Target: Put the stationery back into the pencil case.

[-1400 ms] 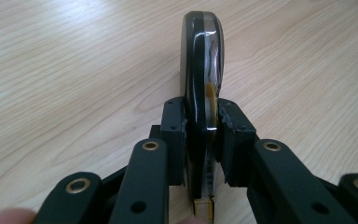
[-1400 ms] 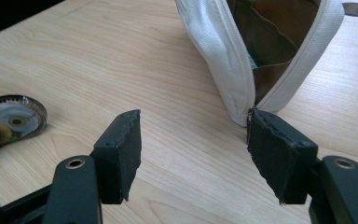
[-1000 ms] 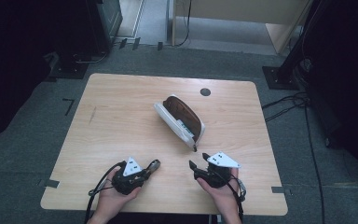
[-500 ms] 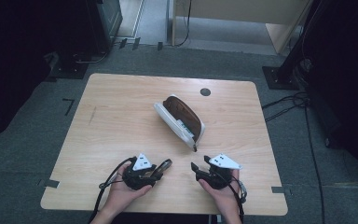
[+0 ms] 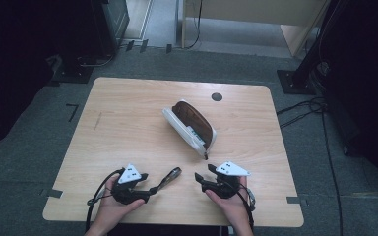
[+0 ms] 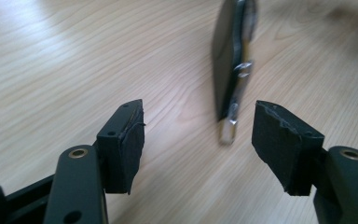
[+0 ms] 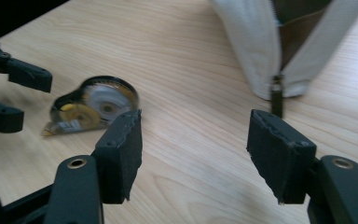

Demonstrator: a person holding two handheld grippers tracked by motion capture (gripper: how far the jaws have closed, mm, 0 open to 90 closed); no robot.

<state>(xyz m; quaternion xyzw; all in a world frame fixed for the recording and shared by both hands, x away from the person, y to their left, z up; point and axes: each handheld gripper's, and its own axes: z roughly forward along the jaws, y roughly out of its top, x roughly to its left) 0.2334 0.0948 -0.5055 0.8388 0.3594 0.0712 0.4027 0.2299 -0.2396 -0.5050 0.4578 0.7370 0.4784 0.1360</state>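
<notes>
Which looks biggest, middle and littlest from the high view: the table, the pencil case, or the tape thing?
1. Table, by far the largest.
2. Open pencil case, in the middle.
3. Correction tape dispenser, smallest, lying between the two grippers.

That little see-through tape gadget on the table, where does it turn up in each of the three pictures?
High view: correction tape dispenser low centre, between both grippers.
Left gripper view: seen edge-on, upper centre, ahead of the open jaws.
Right gripper view: lying flat, left of centre.
Shared landmark: the wooden table.
</notes>
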